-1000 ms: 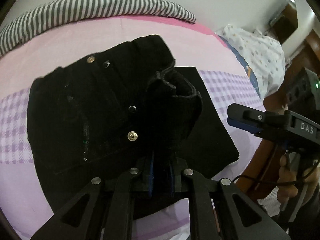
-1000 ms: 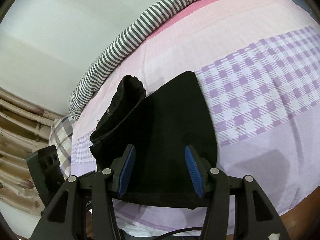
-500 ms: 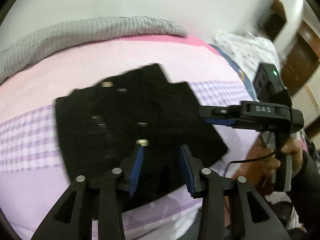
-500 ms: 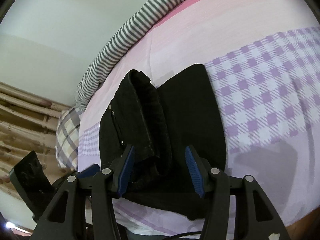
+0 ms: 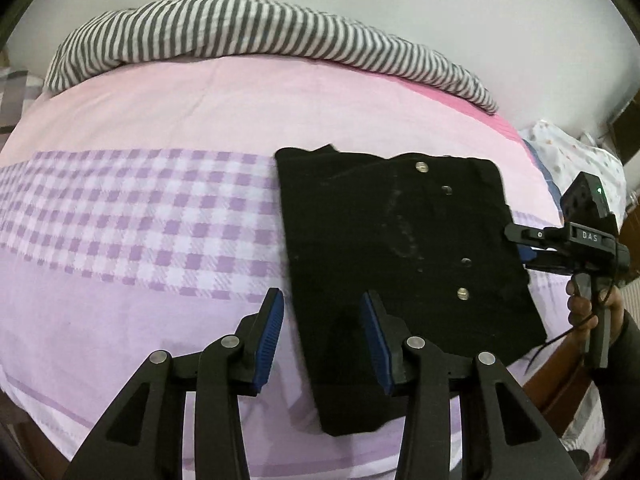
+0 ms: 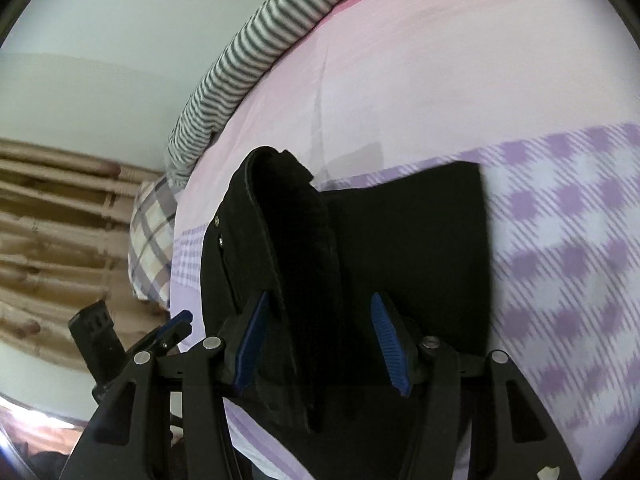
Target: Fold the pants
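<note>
- The black pants [image 5: 404, 264] lie folded into a rough square on the bed, on the pink and purple checked sheet [image 5: 132, 216], close to the near edge.
- The left gripper [image 5: 322, 336] hangs above the pants' left edge, its jaws having just been opening; the blue pads [image 5: 269, 332] stand apart and pinch no cloth.
- The right gripper [image 6: 318, 338] sits low at the pants' right side, jaws parted, a raised ridge of the black fabric [image 6: 296, 216] running up between them; the pads are not pressing on it.
- In the left view a hand [image 5: 592, 308] holds that right gripper's handle at the bed's edge.
- A grey striped blanket [image 5: 248, 32] lies bunched along the far side, against the wall.
</note>
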